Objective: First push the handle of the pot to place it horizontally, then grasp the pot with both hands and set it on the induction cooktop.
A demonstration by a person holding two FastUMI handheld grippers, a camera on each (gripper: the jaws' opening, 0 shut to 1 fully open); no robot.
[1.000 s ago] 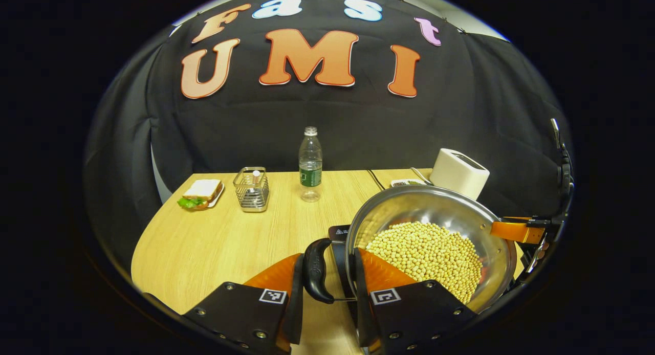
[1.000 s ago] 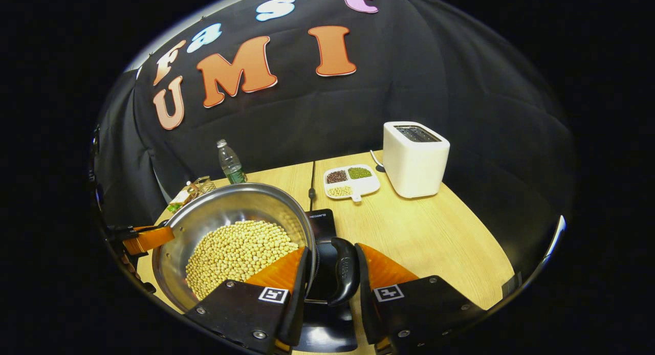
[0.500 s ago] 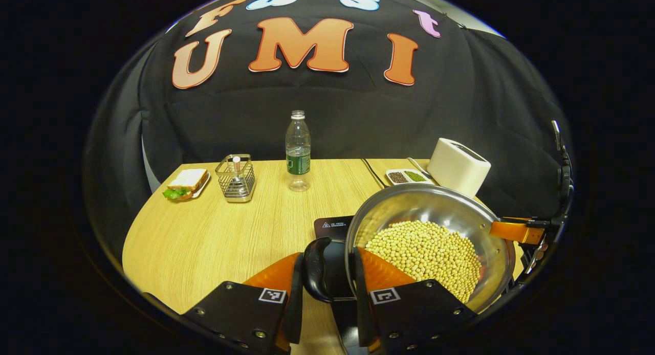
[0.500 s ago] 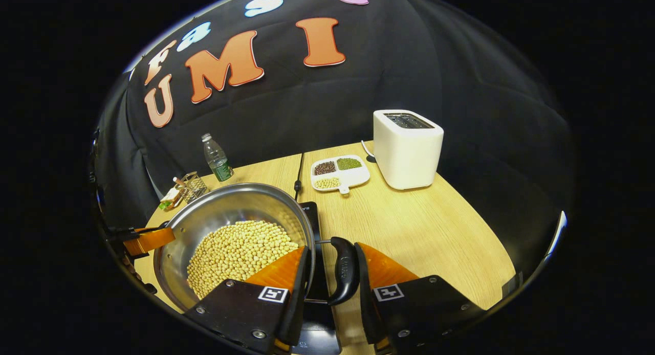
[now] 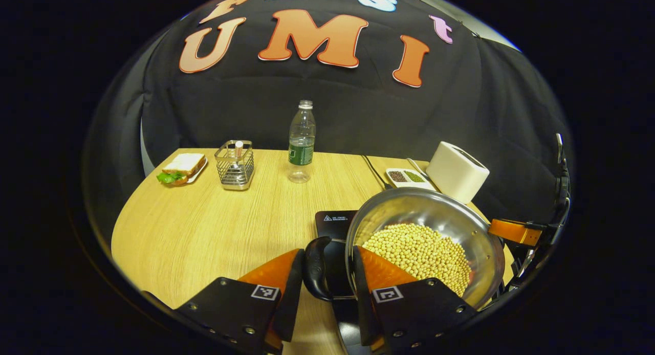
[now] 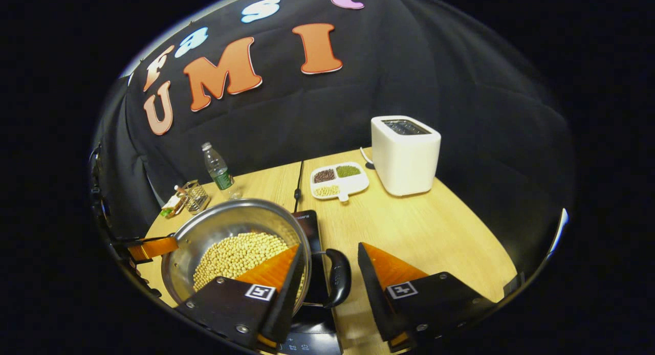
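Note:
A steel pot (image 5: 450,212) holding soybeans (image 5: 417,252) sits over the black induction cooktop (image 5: 332,222). My left gripper (image 5: 327,252) straddles the pot's black left handle (image 5: 314,268), one finger outside it and one inside the rim, shut on it. In the right gripper view the pot (image 6: 225,224) stands on the cooktop (image 6: 305,224). My right gripper (image 6: 329,247) is open: its left finger lies inside the rim, and its right finger stands apart from the right handle (image 6: 339,278). Each gripper's orange finger also shows at the pot's far rim in the other view.
A white toaster (image 6: 404,155) and a divided dish of beans (image 6: 337,181) stand at the back right of the wooden table (image 6: 435,232). A water bottle (image 5: 302,140), a wire basket (image 5: 235,163) and a sandwich (image 5: 179,168) line the back left. A cable (image 6: 298,186) runs behind the cooktop.
The pot came down and towards me onto the cooktop. My right gripper has opened off its handle. My left fingers have eased slightly apart.

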